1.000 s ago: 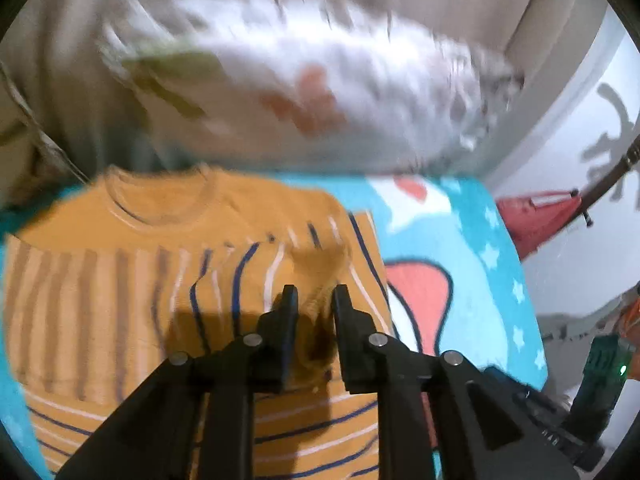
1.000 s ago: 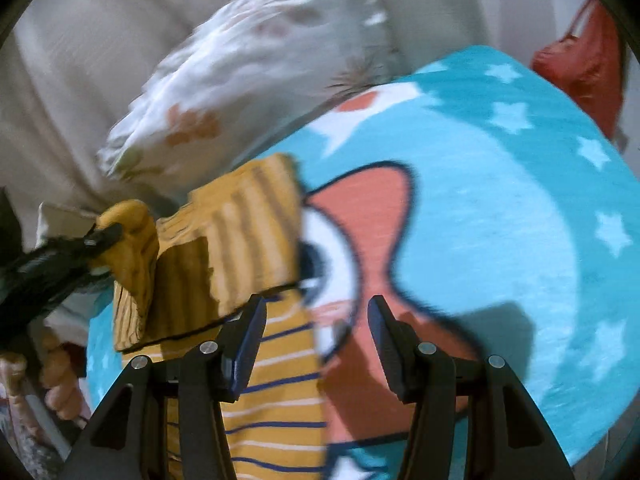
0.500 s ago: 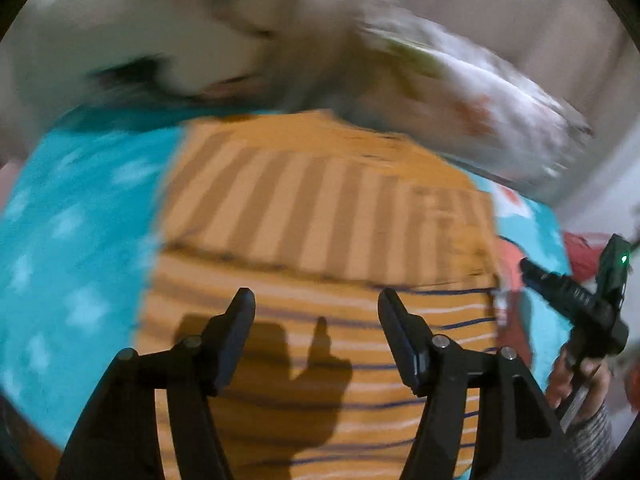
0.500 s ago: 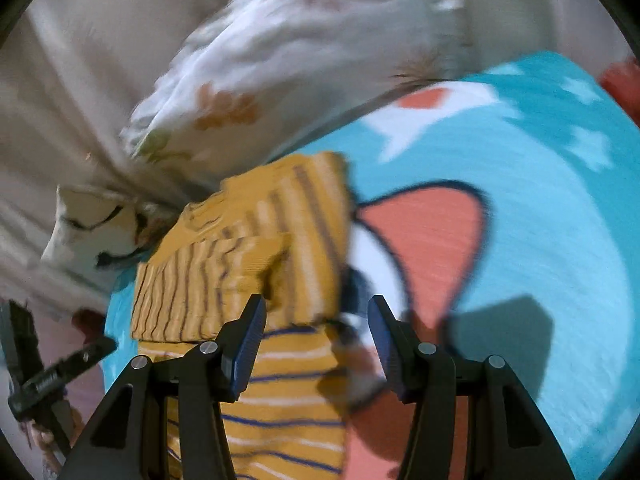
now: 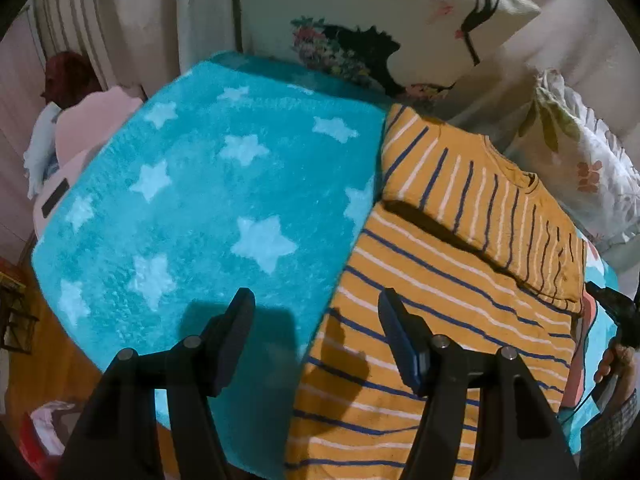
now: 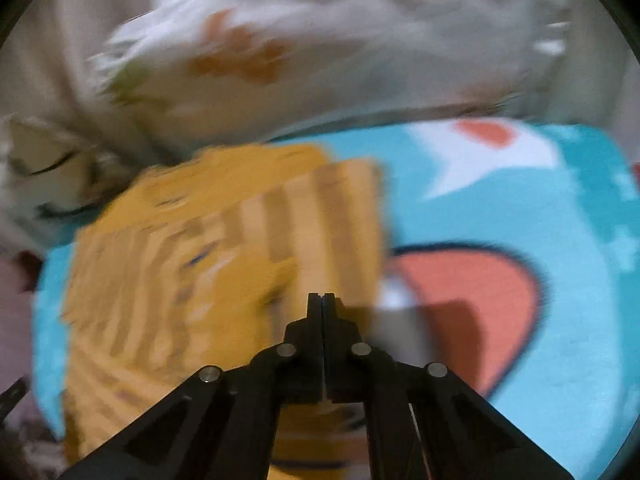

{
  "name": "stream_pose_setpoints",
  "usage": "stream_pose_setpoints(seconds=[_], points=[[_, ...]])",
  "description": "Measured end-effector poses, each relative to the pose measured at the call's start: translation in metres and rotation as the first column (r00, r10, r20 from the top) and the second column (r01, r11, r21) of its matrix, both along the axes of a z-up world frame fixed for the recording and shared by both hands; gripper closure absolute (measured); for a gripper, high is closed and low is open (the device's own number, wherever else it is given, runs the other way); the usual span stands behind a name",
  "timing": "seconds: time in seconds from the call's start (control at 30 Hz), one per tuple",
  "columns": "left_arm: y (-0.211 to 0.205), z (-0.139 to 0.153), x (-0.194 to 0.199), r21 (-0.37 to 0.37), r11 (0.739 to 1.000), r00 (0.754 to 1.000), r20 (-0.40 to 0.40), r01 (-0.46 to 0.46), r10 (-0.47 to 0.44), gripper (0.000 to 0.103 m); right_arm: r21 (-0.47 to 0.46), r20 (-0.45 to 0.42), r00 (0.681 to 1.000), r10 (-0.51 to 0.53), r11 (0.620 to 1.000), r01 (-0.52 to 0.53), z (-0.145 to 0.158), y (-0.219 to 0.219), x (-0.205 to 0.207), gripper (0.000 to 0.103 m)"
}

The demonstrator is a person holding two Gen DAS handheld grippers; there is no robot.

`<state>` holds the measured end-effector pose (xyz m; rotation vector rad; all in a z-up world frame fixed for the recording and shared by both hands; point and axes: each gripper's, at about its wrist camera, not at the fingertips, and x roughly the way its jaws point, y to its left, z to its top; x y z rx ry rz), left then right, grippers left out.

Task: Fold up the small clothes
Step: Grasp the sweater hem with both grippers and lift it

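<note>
A small orange shirt with blue and white stripes (image 5: 448, 292) lies on a turquoise star blanket (image 5: 192, 208). Its sleeves are folded in across its upper part. My left gripper (image 5: 316, 304) is open and empty, hovering over the shirt's left edge and the blanket. In the blurred right wrist view the shirt (image 6: 224, 256) fills the left half. My right gripper (image 6: 322, 300) has its jaws closed together over the shirt's right side; whether cloth is pinched between them cannot be told. The right gripper also shows at the far right of the left wrist view (image 5: 612, 312).
Two printed pillows (image 5: 404, 20) (image 6: 328, 40) lie against a beige headboard behind the blanket. The blanket's left edge drops to a wooden floor (image 5: 32, 360). Pink and white bedding (image 5: 76, 132) sits to the left. A red cartoon patch (image 6: 472, 288) marks the blanket at right.
My left gripper let go of the sleeve, opened, and swung left to the shirt's left edge. My right gripper went from open to closed and moved over the shirt's right side.
</note>
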<state>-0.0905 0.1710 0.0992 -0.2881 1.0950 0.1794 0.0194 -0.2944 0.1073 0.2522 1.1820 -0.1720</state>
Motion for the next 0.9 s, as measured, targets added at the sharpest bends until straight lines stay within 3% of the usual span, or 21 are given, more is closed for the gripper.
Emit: stream_pose_setpoints(seconds=[0.07, 0.13, 0.17, 0.23, 0.47, 0.57, 0.67, 0.77, 0.9], points=[[0.001, -0.009, 0.003, -0.005, 1.000, 1.000, -0.015, 0.023, -0.023, 0.040, 0.017, -0.009, 0.999, -0.050, 0.999, 0.050, 0.002, -0.015, -0.005, 0.099], [-0.001, -0.017, 0.004, -0.009, 0.998, 0.998, -0.037, 0.059, -0.059, 0.040, 0.102, -0.004, 0.999, -0.052, 0.993, 0.052, 0.008, -0.019, -0.014, 0.092], [-0.002, -0.022, 0.006, -0.011, 0.997, 0.996, -0.052, 0.078, -0.078, 0.040, 0.123, -0.003, 0.999, -0.036, 0.992, 0.036, 0.012, -0.017, -0.020, 0.075], [-0.002, -0.030, 0.008, -0.021, 0.994, 0.992, -0.071, 0.106, -0.107, 0.040, 0.143, -0.004, 1.000, 0.003, 0.990, -0.003, 0.017, -0.009, -0.036, 0.052], [-0.004, -0.060, 0.009, -0.130, 0.967, 0.961, -0.144, 0.219, -0.237, 0.040, 0.319, -0.121, 0.992, 0.019, 0.947, 0.020, 0.000, -0.005, -0.112, 0.051], [-0.007, -0.070, 0.009, -0.214, 0.944, 0.945, -0.159, 0.250, -0.286, 0.040, 0.436, -0.144, 0.990, -0.010, 0.897, 0.073, -0.013, 0.001, -0.141, 0.051], [-0.012, -0.072, 0.004, -0.246, 0.926, 0.934, -0.142, 0.286, -0.327, 0.040, 0.518, -0.131, 0.991, -0.037, 0.849, 0.101, -0.015, 0.009, -0.164, 0.051], [-0.012, -0.073, -0.003, -0.317, 0.896, 0.922, -0.127, 0.311, -0.365, 0.040, 0.583, -0.138, 0.989, -0.050, 0.803, 0.122, -0.019, 0.019, -0.181, 0.051], [-0.008, -0.076, -0.021, -0.414, 0.849, 0.906, -0.118, 0.327, -0.407, 0.040, 0.688, -0.159, 0.986, -0.044, 0.712, 0.143, -0.028, 0.037, -0.205, 0.051]])
